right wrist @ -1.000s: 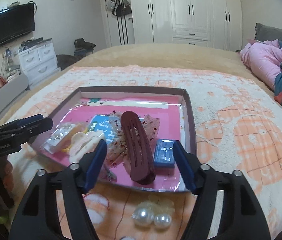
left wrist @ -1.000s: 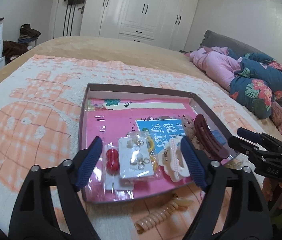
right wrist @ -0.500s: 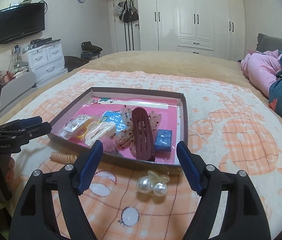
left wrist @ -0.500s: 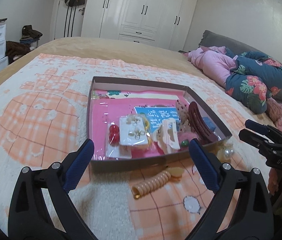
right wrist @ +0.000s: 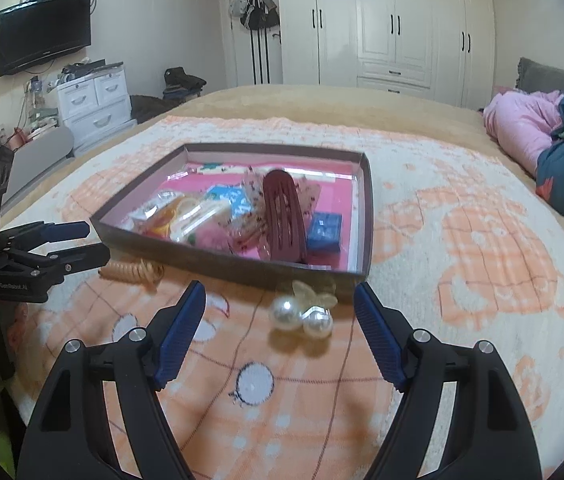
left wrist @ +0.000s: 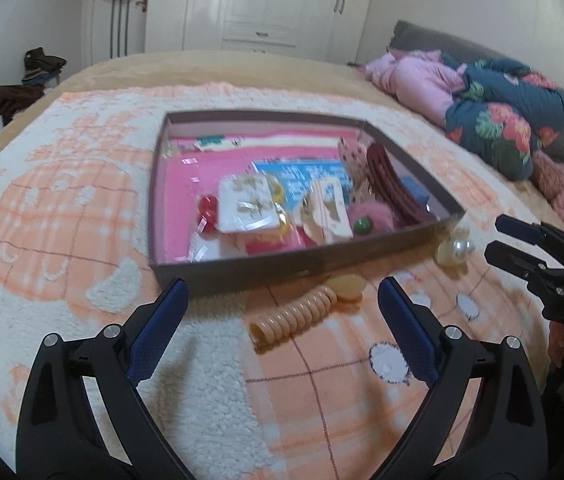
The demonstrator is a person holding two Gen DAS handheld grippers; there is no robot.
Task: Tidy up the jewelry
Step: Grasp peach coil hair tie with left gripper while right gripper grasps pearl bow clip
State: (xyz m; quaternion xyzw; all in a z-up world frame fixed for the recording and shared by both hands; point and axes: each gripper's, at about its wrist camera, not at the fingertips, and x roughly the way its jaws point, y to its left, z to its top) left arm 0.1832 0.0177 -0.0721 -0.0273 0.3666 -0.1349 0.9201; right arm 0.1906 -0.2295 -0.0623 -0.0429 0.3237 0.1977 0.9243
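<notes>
I hold both grippers low over the peach-and-white blanket (right wrist: 461, 216), short of the brown tray (left wrist: 282, 266). My left gripper (left wrist: 282, 320) has its blue fingers spread wide with nothing between them; the coiled peach hair tie (left wrist: 293, 316) lies on the blanket just ahead, close to the tray's near wall. My right gripper (right wrist: 280, 322) is likewise spread and empty, with the pearl clip (right wrist: 301, 312) lying between its fingertips, just outside the tray. Inside the tray sit a maroon hair clip (right wrist: 283, 212), a blue box (right wrist: 325, 232) and an earring card (left wrist: 248, 204).
</notes>
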